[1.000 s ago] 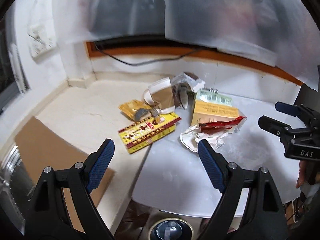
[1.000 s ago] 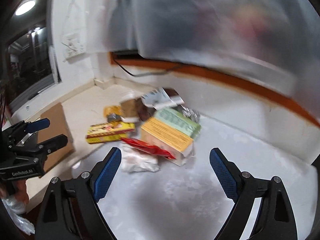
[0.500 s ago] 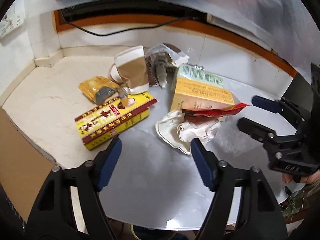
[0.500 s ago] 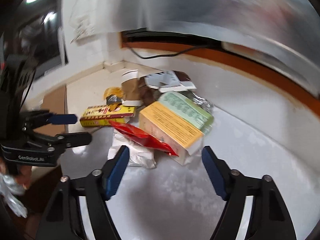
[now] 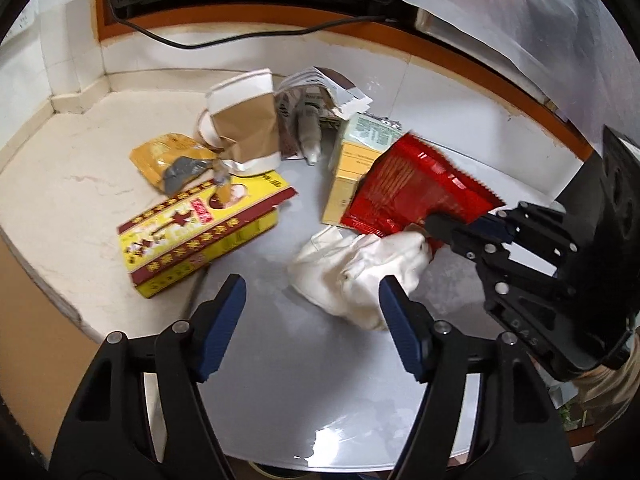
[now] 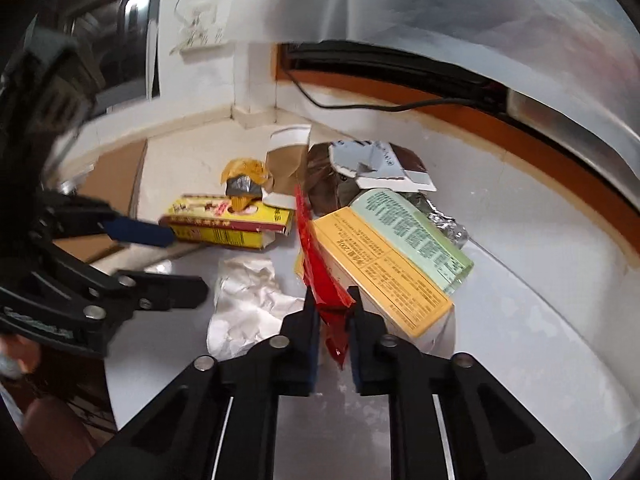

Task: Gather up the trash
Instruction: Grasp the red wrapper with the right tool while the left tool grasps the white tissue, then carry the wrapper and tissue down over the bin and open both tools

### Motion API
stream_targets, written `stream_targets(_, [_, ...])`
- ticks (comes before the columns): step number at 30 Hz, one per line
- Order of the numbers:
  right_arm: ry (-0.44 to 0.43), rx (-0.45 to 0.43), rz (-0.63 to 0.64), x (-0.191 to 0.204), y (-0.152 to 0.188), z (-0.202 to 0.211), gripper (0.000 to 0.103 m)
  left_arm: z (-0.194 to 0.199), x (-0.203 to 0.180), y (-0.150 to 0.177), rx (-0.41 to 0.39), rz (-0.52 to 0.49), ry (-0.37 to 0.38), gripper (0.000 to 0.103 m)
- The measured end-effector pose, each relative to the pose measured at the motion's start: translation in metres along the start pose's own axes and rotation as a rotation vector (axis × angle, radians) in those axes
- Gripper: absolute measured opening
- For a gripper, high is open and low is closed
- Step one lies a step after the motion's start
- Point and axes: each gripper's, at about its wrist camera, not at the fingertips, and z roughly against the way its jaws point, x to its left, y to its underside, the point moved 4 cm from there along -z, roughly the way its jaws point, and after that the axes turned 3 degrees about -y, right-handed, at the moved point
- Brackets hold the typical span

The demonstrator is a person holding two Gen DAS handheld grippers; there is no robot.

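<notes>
A heap of trash lies on the round grey table (image 5: 280, 360). My right gripper (image 6: 334, 312) is shut on a red foil wrapper (image 6: 316, 264), which also shows in the left wrist view (image 5: 412, 192), tilted up against an orange and green carton (image 6: 392, 256). A crumpled white tissue (image 5: 360, 268) lies just below it. My left gripper (image 5: 312, 296) is open and empty, just short of the tissue. A yellow and red box (image 5: 200, 228), a brown paper cup (image 5: 244, 120) and an orange packet (image 5: 172, 156) lie to the left.
A torn white and brown bag (image 5: 320, 96) sits behind the carton by the tiled wall. A black cable (image 5: 240, 36) runs along the orange ledge. A cardboard sheet (image 6: 116, 184) lies on the cream counter at left.
My right gripper moved in and shut on the red wrapper, lifting it up on edge. My left gripper moved closer to the tissue and stayed open.
</notes>
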Motion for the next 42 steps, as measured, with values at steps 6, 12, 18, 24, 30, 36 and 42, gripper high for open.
stream_targets(6, [-0.025, -0.024, -0.107, -0.017, 0.011, 0.016, 0.009, -0.021, -0.015, -0.002, 0.036, -0.019, 0.03, 0.066])
stream_targets(12, [-0.047, -0.01, -0.148, -0.023, 0.02, 0.017, 0.008, -0.047, -0.024, -0.005, 0.077, -0.026, 0.059, 0.067])
stream_targets(18, [-0.063, -0.001, -0.148, -0.018, 0.026, 0.013, 0.008, -0.06, -0.021, -0.012, 0.077, 0.057, 0.105, 0.069])
stream_targets(24, [-0.087, -0.002, -0.179, -0.016, 0.031, 0.012, 0.007, -0.058, -0.02, -0.009, 0.04, 0.111, 0.118, 0.048])
stream_targets(30, [-0.094, -0.01, -0.203, -0.01, 0.033, 0.023, 0.007, -0.028, -0.035, -0.006, -0.022, 0.083, 0.135, 0.009])
stream_targets(36, [-0.09, -0.049, -0.229, -0.001, 0.032, 0.056, 0.005, 0.023, -0.049, 0.003, -0.107, 0.005, 0.093, 0.007])
stream_targets(42, [-0.095, -0.099, -0.219, 0.02, 0.024, 0.102, 0.004, 0.096, -0.055, 0.024, -0.197, -0.048, 0.059, 0.007])
